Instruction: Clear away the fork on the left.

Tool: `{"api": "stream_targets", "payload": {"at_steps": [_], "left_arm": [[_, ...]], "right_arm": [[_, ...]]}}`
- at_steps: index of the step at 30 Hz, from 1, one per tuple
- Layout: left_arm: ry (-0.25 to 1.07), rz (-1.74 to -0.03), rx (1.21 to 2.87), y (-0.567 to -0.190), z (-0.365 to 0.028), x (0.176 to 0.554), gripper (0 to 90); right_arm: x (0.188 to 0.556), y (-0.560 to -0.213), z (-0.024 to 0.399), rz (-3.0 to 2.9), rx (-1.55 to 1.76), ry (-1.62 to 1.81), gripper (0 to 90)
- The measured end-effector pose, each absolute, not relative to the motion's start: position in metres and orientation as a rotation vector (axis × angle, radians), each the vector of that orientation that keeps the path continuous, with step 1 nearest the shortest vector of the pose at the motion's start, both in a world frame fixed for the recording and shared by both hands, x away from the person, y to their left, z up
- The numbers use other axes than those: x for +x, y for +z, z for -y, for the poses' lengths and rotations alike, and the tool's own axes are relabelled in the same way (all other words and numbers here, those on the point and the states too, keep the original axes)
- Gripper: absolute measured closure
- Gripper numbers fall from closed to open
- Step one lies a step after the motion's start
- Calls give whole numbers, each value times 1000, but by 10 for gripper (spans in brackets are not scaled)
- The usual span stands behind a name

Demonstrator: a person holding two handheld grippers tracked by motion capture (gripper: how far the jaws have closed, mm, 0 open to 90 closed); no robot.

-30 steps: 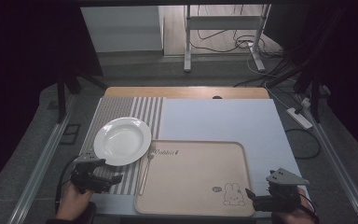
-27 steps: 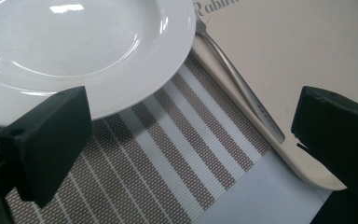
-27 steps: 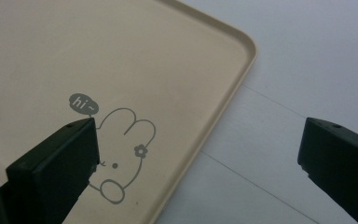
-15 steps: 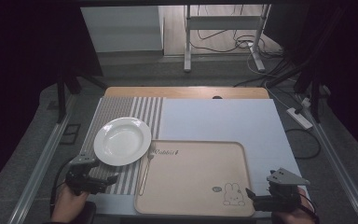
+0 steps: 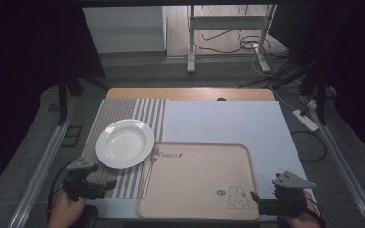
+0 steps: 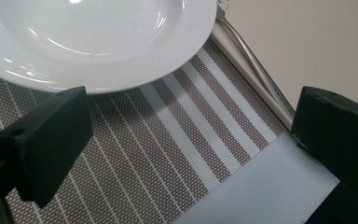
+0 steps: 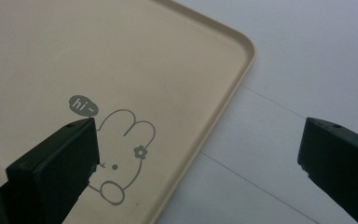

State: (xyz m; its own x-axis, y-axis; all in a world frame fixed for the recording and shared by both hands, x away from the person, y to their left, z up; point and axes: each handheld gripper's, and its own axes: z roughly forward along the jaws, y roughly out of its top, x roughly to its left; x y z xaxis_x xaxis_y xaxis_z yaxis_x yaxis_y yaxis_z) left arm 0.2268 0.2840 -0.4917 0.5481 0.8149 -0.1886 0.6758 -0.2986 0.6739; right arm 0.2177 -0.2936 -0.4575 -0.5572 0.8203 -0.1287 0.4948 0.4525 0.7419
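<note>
Left gripper (image 5: 105, 186): I see its jaws spread wide with nothing between them, low over the near part of the striped mat, pointing toward the tray.
Striped mat (image 5: 123, 183): it lies on the table's left side, under the plate.
Plate (image 5: 125, 143): white and empty, resting on the mat just beyond my left gripper.
Fork (image 5: 148, 173): it lies along the mat's right edge, against the tray's left rim.
Tray (image 5: 195, 175): beige, with a rabbit drawing (image 5: 236, 197) near its near right corner.
Right gripper (image 5: 257, 203): I see its jaws wide apart and empty, straddling the tray's near right corner.
</note>
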Motion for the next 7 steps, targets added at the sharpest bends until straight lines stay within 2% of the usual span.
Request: {"api": "stream_targets", "payload": {"at_steps": [7], "left_arm": [[225,-1203,2055,-493,-284,229,0]], "right_arm": [[218,-458,294,-2233,1098,910,0]]}}
